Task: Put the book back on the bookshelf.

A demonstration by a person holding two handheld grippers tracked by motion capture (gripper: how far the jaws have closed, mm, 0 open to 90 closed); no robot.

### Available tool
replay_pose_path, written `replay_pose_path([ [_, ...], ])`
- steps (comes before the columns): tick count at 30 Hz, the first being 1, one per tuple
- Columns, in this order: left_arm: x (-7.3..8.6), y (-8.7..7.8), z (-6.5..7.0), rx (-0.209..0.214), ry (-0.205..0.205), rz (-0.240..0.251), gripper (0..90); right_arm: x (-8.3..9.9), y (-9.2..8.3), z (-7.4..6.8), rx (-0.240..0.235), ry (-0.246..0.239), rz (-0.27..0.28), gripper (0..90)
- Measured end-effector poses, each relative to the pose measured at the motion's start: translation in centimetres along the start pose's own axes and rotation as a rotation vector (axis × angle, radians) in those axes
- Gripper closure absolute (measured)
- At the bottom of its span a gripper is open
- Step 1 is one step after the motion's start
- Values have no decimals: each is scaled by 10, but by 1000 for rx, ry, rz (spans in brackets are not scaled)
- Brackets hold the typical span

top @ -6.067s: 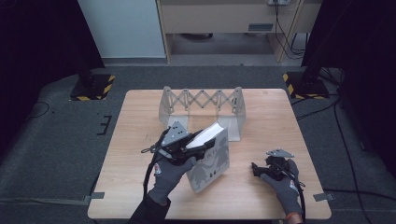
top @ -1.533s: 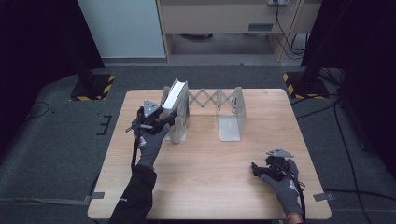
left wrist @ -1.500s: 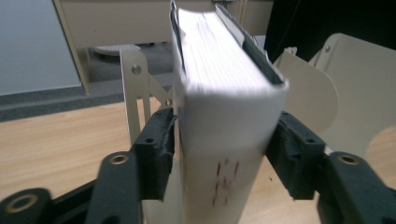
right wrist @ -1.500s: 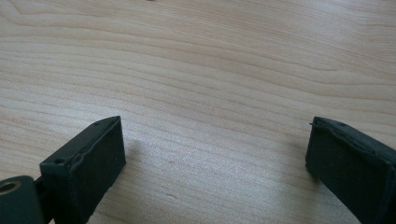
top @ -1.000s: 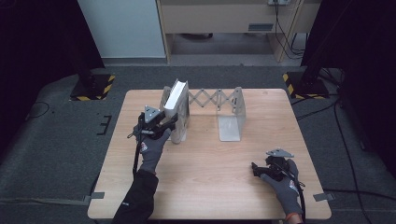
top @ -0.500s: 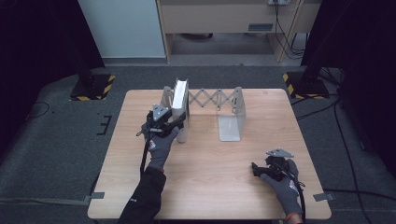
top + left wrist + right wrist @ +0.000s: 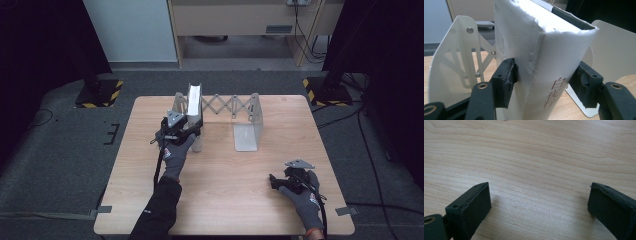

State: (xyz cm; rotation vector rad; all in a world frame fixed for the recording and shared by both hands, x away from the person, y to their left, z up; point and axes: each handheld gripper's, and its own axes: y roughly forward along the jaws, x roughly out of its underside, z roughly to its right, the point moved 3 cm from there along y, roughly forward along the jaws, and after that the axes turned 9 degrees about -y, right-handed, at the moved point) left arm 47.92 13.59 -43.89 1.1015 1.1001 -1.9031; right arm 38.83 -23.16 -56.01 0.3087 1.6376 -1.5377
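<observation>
White book [image 7: 541, 57] is standing upright in the left end of the rack [image 7: 248, 127], at the far left of the table [image 7: 220, 200]. Left gripper [image 7: 187, 131] sits around its spine — jaws have just been opening, and in the left gripper view there's a gap at the right pad [image 7: 584, 85] while the left pad looks just about at the cover, so the book's between them but not squeezed. Right gripper [image 7: 276, 181] rests near right on the wood, jaws wide apart, holding nothing.
</observation>
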Motion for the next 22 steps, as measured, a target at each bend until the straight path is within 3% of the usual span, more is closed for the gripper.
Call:
replay_pose_path([
  [7, 1, -5, 1, -4, 33, 8, 392, 0, 0, 0, 0, -2, 1, 50],
  [15, 7, -37, 1, 28, 54, 15, 359, 0, 0, 0, 2, 5, 1, 67],
  [22, 29, -58, -13, 2, 87, -58, 342, 0, -2, 4, 28, 22, 27, 217],
])
